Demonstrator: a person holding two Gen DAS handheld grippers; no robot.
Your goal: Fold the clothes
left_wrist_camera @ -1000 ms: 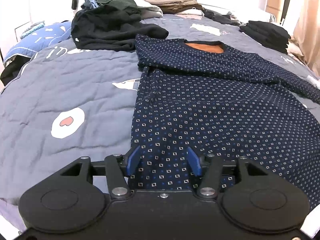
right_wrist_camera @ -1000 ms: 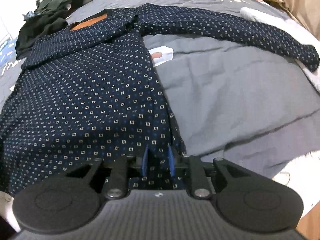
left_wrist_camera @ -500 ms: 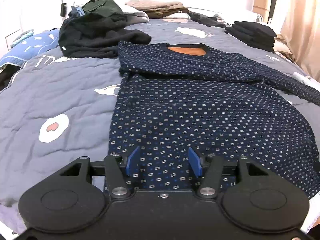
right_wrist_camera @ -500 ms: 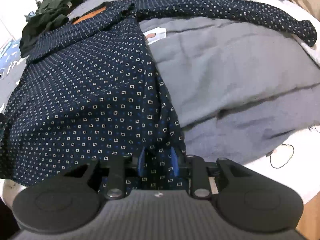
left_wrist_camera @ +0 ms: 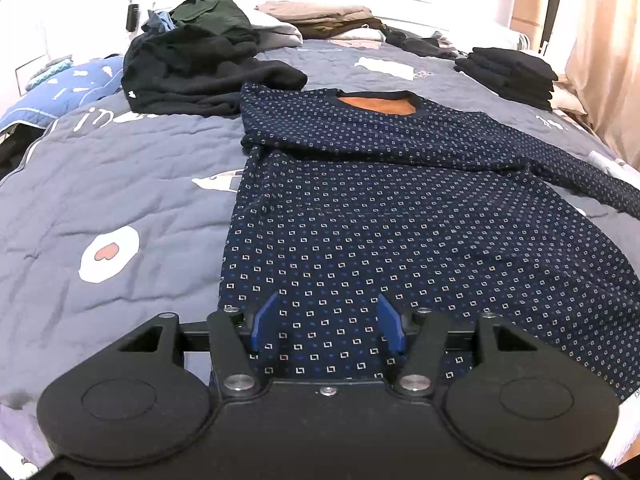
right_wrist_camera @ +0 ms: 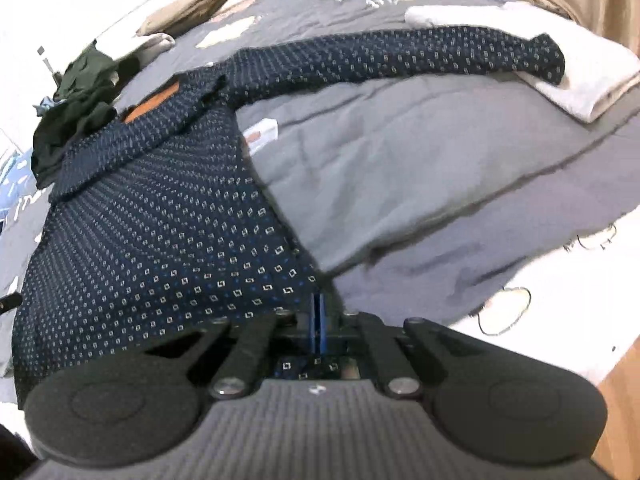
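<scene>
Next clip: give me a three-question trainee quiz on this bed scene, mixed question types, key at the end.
1. True or false: the right tongs are shut at the hem of the navy patterned sweater.
2. Which sleeve lies stretched out across the grey quilt? A) the one on the right tongs' side B) the other one C) neither
3. Fill in: the left tongs stand ____ over the hem.

Key: 1 true, with the hem corner under the closed pads. 2 A; the other sleeve is folded across the chest. 3 open.
</scene>
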